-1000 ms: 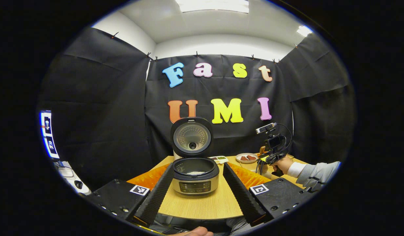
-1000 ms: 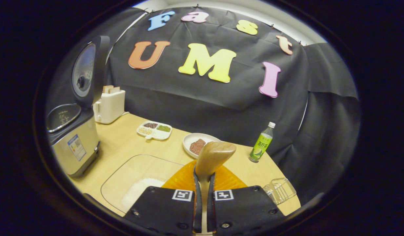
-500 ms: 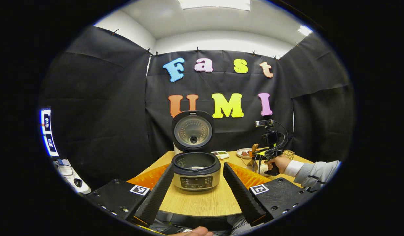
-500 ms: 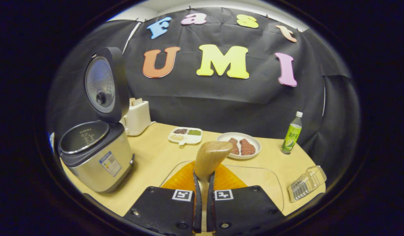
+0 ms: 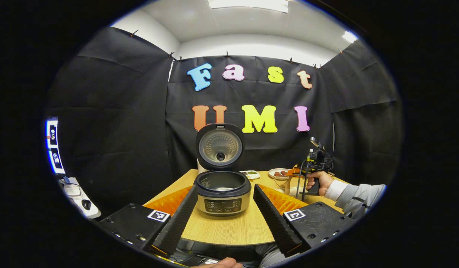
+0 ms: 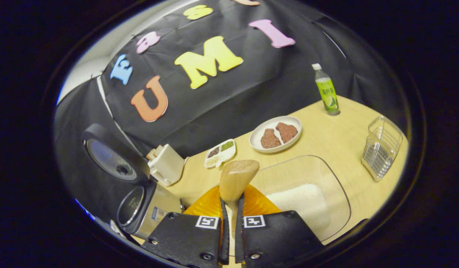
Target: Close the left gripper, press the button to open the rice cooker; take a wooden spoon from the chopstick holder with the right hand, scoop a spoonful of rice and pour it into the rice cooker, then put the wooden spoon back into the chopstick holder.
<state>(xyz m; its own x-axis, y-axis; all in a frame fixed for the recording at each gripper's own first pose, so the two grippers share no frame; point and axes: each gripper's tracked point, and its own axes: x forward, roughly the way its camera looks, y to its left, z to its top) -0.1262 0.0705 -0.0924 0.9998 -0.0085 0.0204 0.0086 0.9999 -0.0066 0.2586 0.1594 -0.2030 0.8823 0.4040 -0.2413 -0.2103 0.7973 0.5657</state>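
The right gripper (image 6: 231, 219) is clenched on the handle of the wooden spoon (image 6: 237, 178), whose long axis runs straight out along the fingers, bowl end foremost. Just ahead and slightly right of the bowl lies the clear tray (image 6: 337, 193) with its heap of rice (image 6: 298, 195) on the worktop (image 6: 337, 137); this suggests the scoop is the next move, a short dip forward and down. The rice cooker (image 6: 140, 208) stands to the left, lid up, so the loaded spoon must swing leftward. The chopstick holder (image 6: 380, 150) sits far right. The left gripper (image 5: 224, 219) is released, fingers spread either side of the open cooker, well clear.
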